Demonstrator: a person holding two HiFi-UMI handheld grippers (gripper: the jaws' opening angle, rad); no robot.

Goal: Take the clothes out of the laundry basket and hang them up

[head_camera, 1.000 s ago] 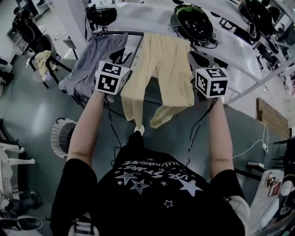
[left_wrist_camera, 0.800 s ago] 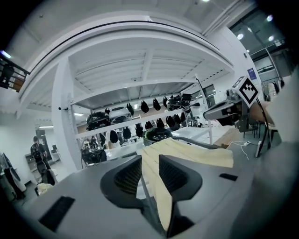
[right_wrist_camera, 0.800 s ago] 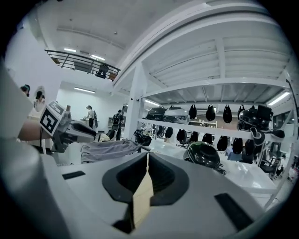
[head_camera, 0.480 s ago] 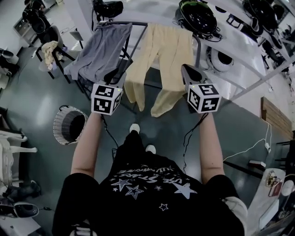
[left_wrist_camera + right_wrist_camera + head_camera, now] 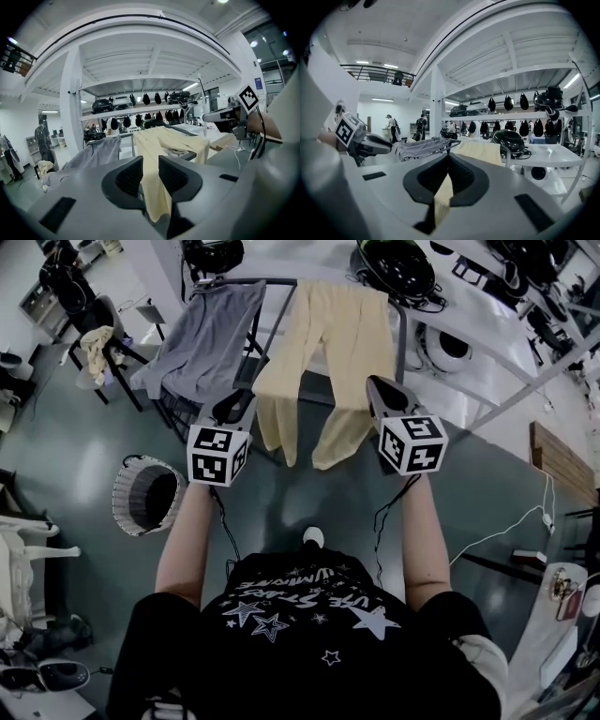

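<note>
Your left gripper [image 5: 235, 403]: jaws narrowly apart, just been closing, nothing between them. Your right gripper [image 5: 376, 387]: jaws met, empty. Yellow trousers [image 5: 333, 334] hung over drying rack [image 5: 403, 345] beside grey garment [image 5: 202, 338], apart from both grippers. Laundry basket [image 5: 125, 495] stood on floor at left.

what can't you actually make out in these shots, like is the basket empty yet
1. laundry basket inside: head view, too dark to tell whether clothes remain.
2. drying rack legs: head view, covered by the grey garment and yellow trousers.
3. cloth on the chair, far left: head view, too small to identify.
</note>
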